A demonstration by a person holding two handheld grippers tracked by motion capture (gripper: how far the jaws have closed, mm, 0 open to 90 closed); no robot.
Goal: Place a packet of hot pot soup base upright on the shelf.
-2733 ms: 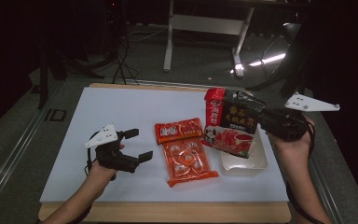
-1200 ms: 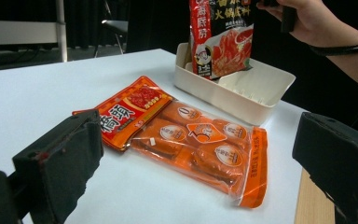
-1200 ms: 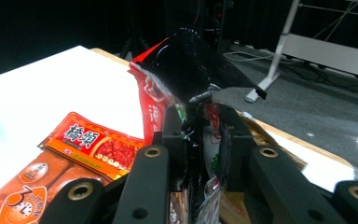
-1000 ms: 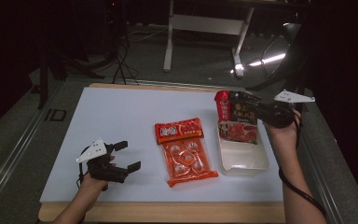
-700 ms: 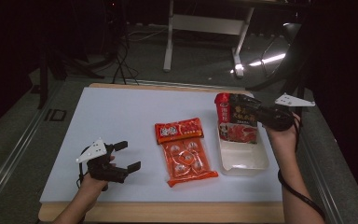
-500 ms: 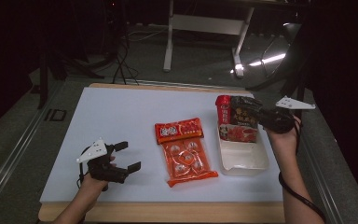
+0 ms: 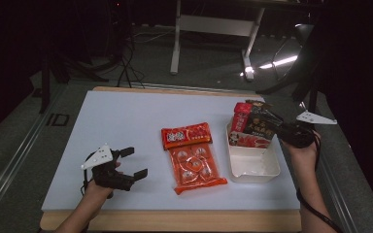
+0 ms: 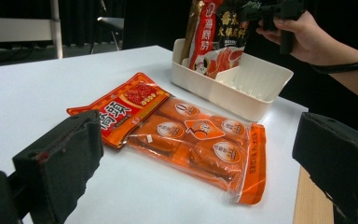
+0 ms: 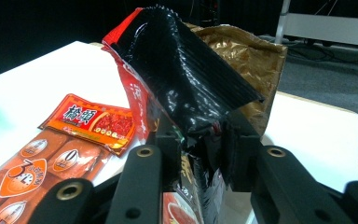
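my right gripper [image 7: 282, 130] is clamped on the black sauce packet [image 7: 261, 127], standing at the 12 o'clock end of the white bin [image 7: 252, 167]. pinch is just the top seam, so it could slip or flop out. left gripper [image 7: 132, 163] sits released at 8 o'clock.

Bright bench, dark room.

Light falls from above onto the white bench [image 7: 126, 126], while the surroundings sink into near black; a streak of glare marks the floor [image 7: 281, 61] behind. Shadows are soft. In the gripper views the near jaws blur, and the black packet [image 9: 191, 79] shows glossy highlights, perhaps slightly overexposed.
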